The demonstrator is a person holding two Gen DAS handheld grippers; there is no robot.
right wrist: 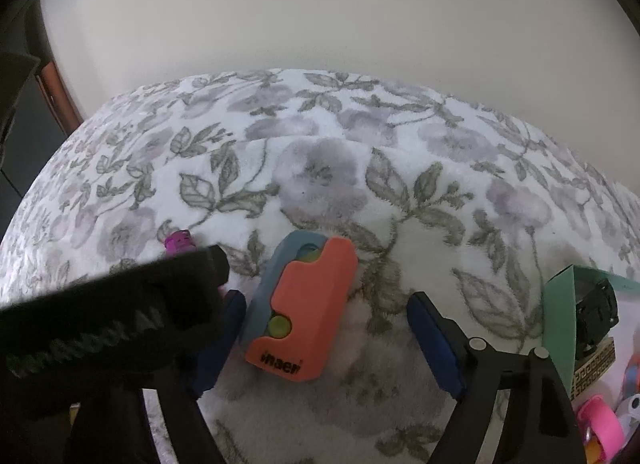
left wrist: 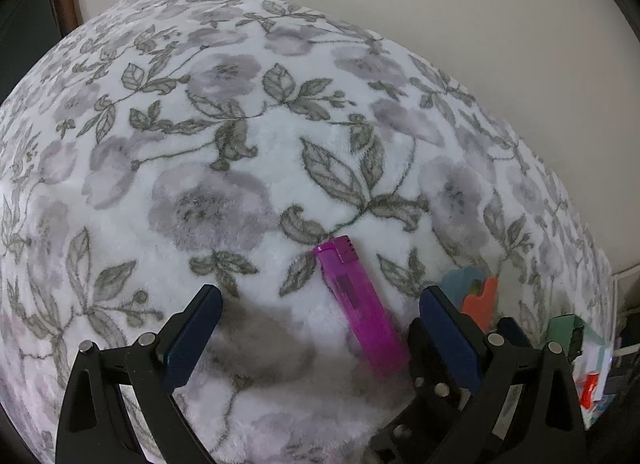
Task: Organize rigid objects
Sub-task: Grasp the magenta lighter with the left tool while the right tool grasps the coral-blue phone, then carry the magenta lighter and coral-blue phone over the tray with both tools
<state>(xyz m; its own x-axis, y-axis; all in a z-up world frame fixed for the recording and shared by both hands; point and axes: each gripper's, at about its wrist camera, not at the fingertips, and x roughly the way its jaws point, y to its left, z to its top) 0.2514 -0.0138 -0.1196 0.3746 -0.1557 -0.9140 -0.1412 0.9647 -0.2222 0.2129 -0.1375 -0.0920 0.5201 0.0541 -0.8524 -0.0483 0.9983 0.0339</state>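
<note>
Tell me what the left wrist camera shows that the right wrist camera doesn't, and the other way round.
Only the left wrist view shows the whole purple lighter lying between the open left gripper fingers.

Only the right wrist view shows the whole orange and blue case between the right gripper fingers, untouched, and pink rings at the lower right.

Both show the floral blanket, the green box, the lighter's top and part of the case.

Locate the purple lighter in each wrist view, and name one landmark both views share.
Left wrist: purple lighter lies low, right of centre, on the floral blanket.
Right wrist: only its top shows at left, behind the black hand-held gripper.
Shared landmark: orange-and-blue case.
</note>
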